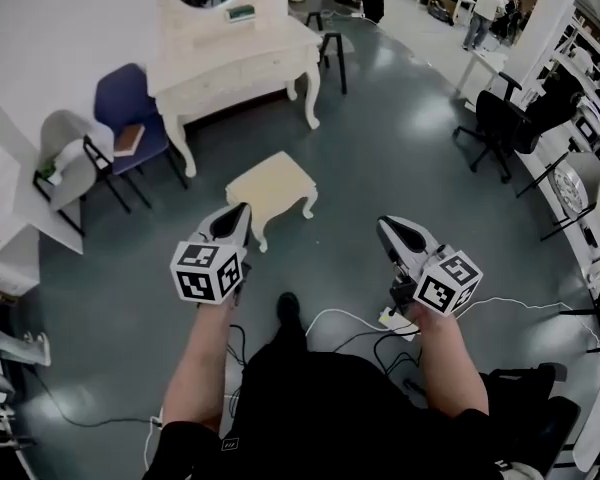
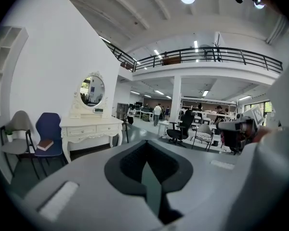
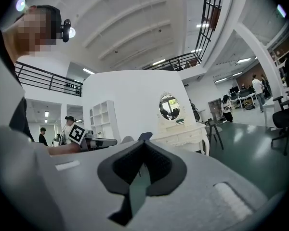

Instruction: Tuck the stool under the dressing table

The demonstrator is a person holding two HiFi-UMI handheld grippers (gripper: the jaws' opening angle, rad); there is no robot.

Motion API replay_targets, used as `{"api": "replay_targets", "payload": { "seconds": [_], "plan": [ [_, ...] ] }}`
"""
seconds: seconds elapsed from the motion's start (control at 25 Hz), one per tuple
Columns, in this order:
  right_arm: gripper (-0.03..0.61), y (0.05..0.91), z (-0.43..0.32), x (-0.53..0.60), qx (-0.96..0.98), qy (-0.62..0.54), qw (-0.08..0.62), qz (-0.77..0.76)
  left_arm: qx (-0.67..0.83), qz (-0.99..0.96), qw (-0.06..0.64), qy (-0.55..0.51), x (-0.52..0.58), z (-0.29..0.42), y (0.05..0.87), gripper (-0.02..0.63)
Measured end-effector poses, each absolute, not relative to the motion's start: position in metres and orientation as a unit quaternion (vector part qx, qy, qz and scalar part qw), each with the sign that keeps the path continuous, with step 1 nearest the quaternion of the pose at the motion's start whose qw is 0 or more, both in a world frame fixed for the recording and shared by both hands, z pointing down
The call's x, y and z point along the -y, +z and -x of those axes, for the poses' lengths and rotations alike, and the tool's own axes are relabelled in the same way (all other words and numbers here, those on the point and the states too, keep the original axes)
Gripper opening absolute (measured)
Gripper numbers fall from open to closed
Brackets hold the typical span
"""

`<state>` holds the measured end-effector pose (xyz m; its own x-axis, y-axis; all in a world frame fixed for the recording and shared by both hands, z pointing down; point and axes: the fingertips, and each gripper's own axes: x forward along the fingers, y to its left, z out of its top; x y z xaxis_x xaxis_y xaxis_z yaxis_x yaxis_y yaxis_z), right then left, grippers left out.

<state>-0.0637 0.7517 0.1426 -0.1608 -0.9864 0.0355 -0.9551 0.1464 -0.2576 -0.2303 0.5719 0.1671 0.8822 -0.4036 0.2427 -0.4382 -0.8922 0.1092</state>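
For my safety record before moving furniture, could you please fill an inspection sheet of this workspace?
Surface: dark glossy floor.
Job's things: cream stool stands before the white dressing table, apart from it, not tucked under.
Clutter: blue chair with a book on its seat, grey chair beside it.
Grippers: left gripper and right gripper shut, fingers empty, short of the stool.
Cables: white and black cables on the floor by the person's shoe.
Surroundings: black office chairs at right; people far behind.
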Motion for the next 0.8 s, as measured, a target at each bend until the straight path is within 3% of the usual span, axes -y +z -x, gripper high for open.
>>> {"api": "replay_targets", "payload": {
  "seconds": [0.4, 0.8],
  "plan": [
    [0.005, 0.141, 0.005, -0.621, -0.748, -0.138, 0.040, 0.648, 0.194, -0.971, 0.094, 0.101, -0.439, 0.151, 0.164, 0.017],
    [0.005, 0.163, -0.017, -0.555, -0.752, -0.171, 0.046, 0.635, 0.206, -0.963, 0.116, 0.125, -0.362, 0.134, 0.193, 0.017]
  ]
}}
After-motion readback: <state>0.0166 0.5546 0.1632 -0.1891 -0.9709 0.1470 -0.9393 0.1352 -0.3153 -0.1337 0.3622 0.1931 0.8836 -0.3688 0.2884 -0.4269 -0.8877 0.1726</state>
